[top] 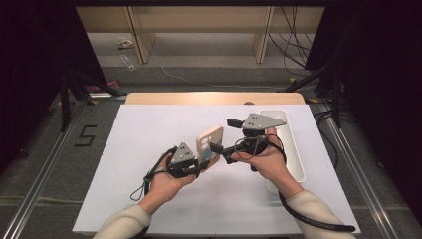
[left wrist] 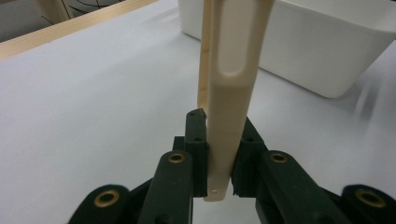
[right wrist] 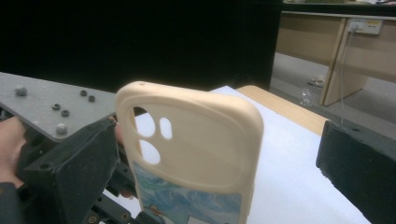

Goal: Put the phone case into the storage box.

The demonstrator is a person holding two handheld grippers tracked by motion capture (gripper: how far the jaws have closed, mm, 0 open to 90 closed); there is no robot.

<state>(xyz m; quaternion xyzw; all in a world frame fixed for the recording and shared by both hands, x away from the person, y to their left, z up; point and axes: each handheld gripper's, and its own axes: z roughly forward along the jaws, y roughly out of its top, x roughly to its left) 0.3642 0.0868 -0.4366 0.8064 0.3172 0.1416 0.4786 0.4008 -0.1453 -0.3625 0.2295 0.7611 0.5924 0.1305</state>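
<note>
Nearest the camera in the high view, two cream sleeves are coming in over the white table sheet point(top: 149, 199), which is lying on a pale wooden tabletop point(top: 214, 98) whose far edge is showing beyond it. Above the sheet's middle, the left gripper point(top: 201, 160) is clenching the lower end of the cream, soft-looking phone case with rounded corners point(top: 209, 148), holding it upright just off the sheet. The right gripper point(top: 219, 149) is hovering just right of the case with its jaws spread wide; one jaw is standing beside the case and the pads are not pressing on it. To the right of the case, a long white plastic tray point(top: 294, 149) is lying along the sheet's edge, partly under the right hand. Beyond the table, grey floor, a painted number five, loose cables and pale wooden furniture legs are filling the dim room, with black curtains at both sides.

The left gripper view is looking along the case's thin edge point(left wrist: 229, 93), where a long shallow groove is running, and the black pads point(left wrist: 198, 154) are pinching it from both sides; the tray point(left wrist: 327, 51) is sitting behind. The right gripper view is showing the case's broad back point(right wrist: 201, 140) instead: a raised camera surround with three cut-out holes, and below it a blue and white printed picture. One wide-set black jaw is standing well to the right of the case.
</note>
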